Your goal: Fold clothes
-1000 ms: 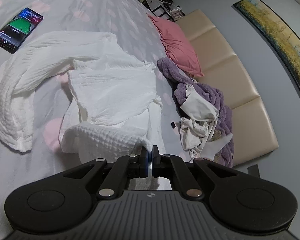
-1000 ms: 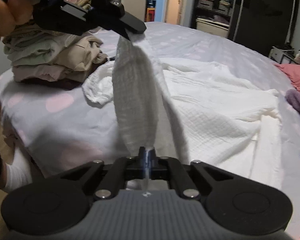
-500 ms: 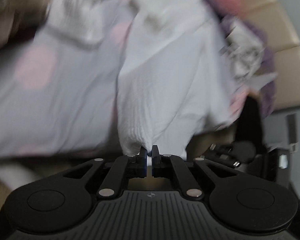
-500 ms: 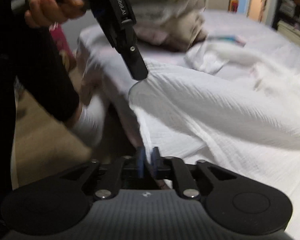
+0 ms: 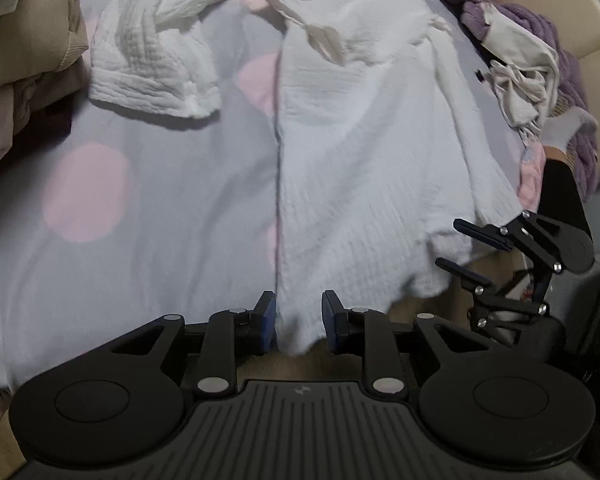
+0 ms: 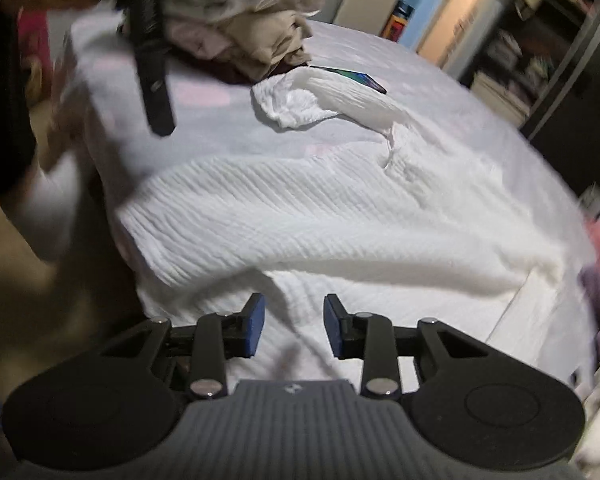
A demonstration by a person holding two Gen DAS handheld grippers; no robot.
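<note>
A white crinkled garment (image 5: 372, 152) lies spread on the bed, its hem hanging over the near edge; one sleeve (image 5: 156, 56) stretches to the far left. My left gripper (image 5: 299, 326) stands open at the hem's left corner, with the cloth loose between its blue pads. My right gripper (image 6: 294, 330) is open too, over the garment (image 6: 320, 216) near the bed's edge, nothing pinched. In the left wrist view the right gripper (image 5: 470, 252) shows open at the hem's right corner. The left gripper's finger (image 6: 154, 80) appears blurred at upper left of the right wrist view.
The grey bedsheet with pink dots (image 5: 88, 192) covers the bed. A stack of folded beige clothes (image 5: 24, 52) sits at the left, a phone (image 6: 356, 78) beyond the sleeve. A purple and white heap of clothes (image 5: 540, 60) lies right, by a beige headboard (image 5: 580, 4).
Both grippers pulled the garment toward the bed's near edge, laid it flat and opened, letting go of the hem corners they had pinched.
</note>
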